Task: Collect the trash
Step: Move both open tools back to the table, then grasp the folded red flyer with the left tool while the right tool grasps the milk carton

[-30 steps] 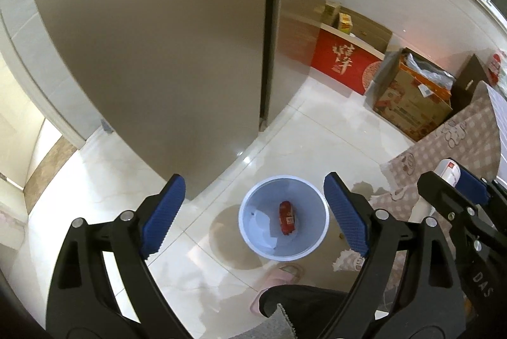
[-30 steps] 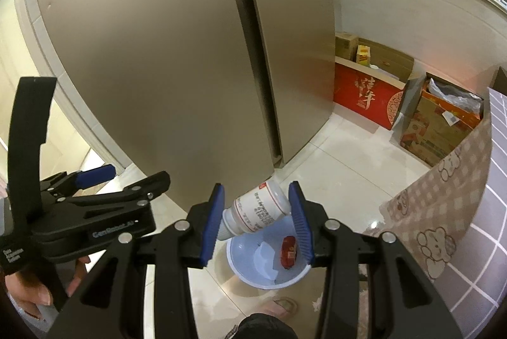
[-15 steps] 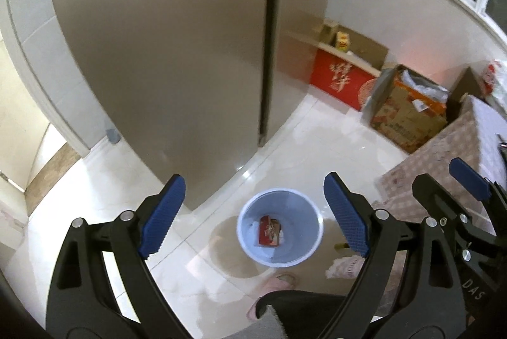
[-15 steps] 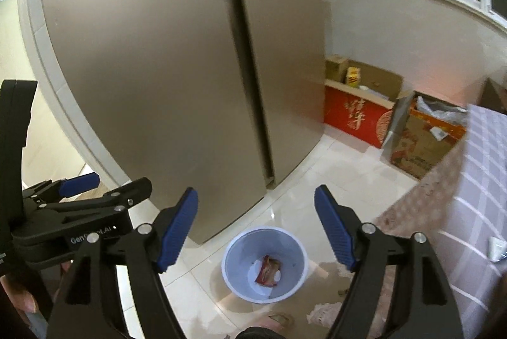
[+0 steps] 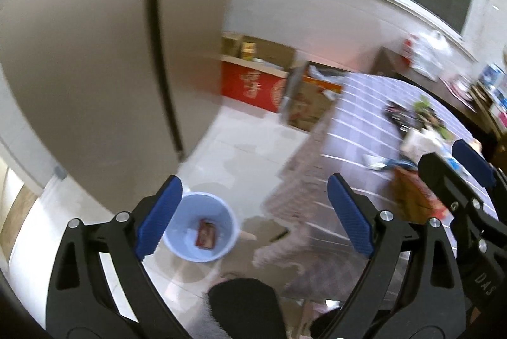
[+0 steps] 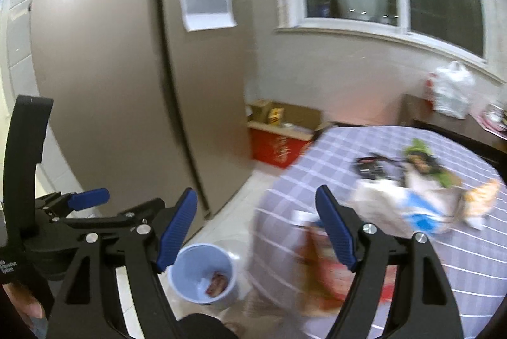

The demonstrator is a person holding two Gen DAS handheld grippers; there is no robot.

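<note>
A light-blue bin [image 5: 209, 196] [image 6: 202, 247] stands on the floor below both grippers, with a red wrapper [image 5: 206, 238] [image 6: 217, 288] and something white inside. My left gripper [image 5: 253, 212] is open and empty, high above the bin and the table edge. My right gripper [image 6: 256, 228] is also open, with nothing between its pads. Ahead of it, on the purple checked tablecloth [image 6: 475, 259] [image 5: 364, 117], lie a blurred red-orange packet [image 6: 320, 259] [image 5: 412, 196], a white and blue bag [image 6: 396, 212], a green wrapper [image 6: 424, 161] and a black item [image 6: 370, 168].
A tall brown fridge [image 5: 95, 54] fills the left side. A red box [image 5: 250, 88] and a cardboard box [image 5: 307, 111] sit against the far wall. A white plastic bag [image 6: 453, 92] rests on a dark cabinet. A person's dark trouser leg [image 5: 244, 304] is below the grippers.
The right gripper held a white bottle over the bin a second ago; its jaws opened and the bottle is gone from them. Both grippers rose and swung right toward the table.
</note>
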